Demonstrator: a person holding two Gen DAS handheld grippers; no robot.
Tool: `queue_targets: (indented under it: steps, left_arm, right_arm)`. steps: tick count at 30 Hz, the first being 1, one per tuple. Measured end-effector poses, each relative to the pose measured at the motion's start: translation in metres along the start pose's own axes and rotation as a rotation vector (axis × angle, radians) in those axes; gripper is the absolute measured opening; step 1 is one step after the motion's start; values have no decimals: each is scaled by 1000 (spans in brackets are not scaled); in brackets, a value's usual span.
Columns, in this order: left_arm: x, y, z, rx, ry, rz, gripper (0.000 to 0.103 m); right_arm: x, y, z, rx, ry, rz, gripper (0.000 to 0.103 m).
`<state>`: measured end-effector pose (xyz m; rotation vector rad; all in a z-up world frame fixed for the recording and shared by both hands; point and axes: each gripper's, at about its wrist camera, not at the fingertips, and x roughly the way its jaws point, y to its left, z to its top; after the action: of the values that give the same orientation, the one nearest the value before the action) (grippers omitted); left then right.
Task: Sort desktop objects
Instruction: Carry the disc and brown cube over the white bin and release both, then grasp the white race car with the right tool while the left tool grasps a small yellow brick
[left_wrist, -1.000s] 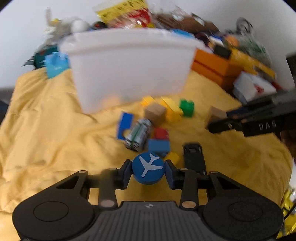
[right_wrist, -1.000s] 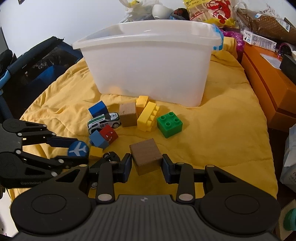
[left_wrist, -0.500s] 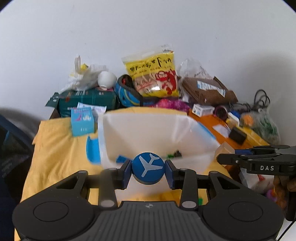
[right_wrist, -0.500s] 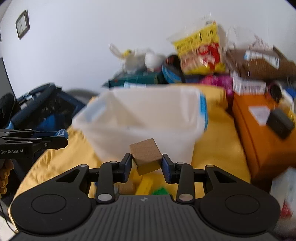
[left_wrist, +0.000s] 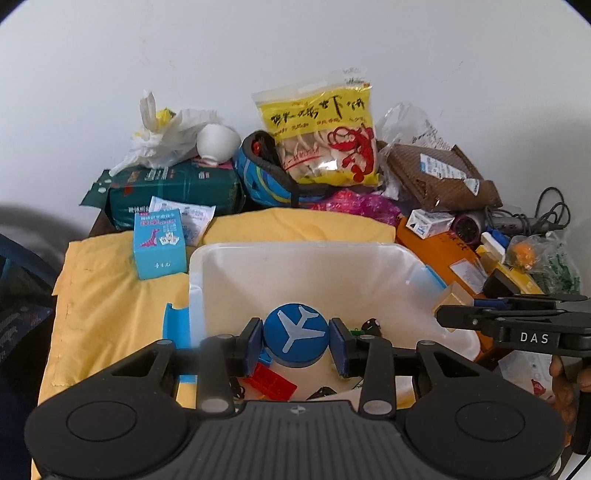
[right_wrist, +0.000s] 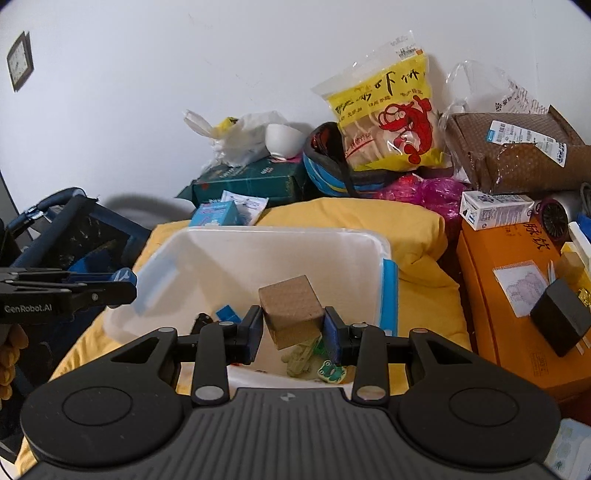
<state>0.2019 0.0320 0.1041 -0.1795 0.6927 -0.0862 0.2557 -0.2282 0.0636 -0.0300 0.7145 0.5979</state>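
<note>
Left wrist view: left gripper (left_wrist: 296, 345) clamped on a blue disc (left_wrist: 296, 339) (white airplane mark on top), held above the open white bin (left_wrist: 402, 295). Red brick (left_wrist: 271, 382) and small dark bits lie on the bin floor. Right gripper (left_wrist: 452, 314) reaches in at the bin's right rim, pinching a wooden block (left_wrist: 452, 297). Bin sits on yellow cloth (left_wrist: 110, 306).

Right wrist view: right gripper (right_wrist: 293, 338) grips the wooden block (right_wrist: 290, 310), tilted, over the bin (right_wrist: 280, 234) interior. Green toys (right_wrist: 301, 356) below it. Left gripper (right_wrist: 116, 288) at the bin's left edge.
</note>
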Motion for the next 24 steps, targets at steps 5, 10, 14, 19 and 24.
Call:
queue_targets:
  steps: [5,10,14,19,24]
  left_arm:
    - [7,-3,3,22,2,44,66]
    - [0,5,-9,2,-5,45,66]
    - [-15,9,-33,-14,-12,54,66]
    - [-37,10,-84,-2,-21,36,66]
    - [-48,17,-139,-43,13,49,66]
  right_arm:
    - [16,-7,3,28,42,-19,40]
    - [16,-10,1,33,30,-22,51]
    - [3,-5,-9,0,12,-7,50]
    - [-23,12,-44,-42,-3,21,50]
    - [-20,40,-118,-94,140,48,54]
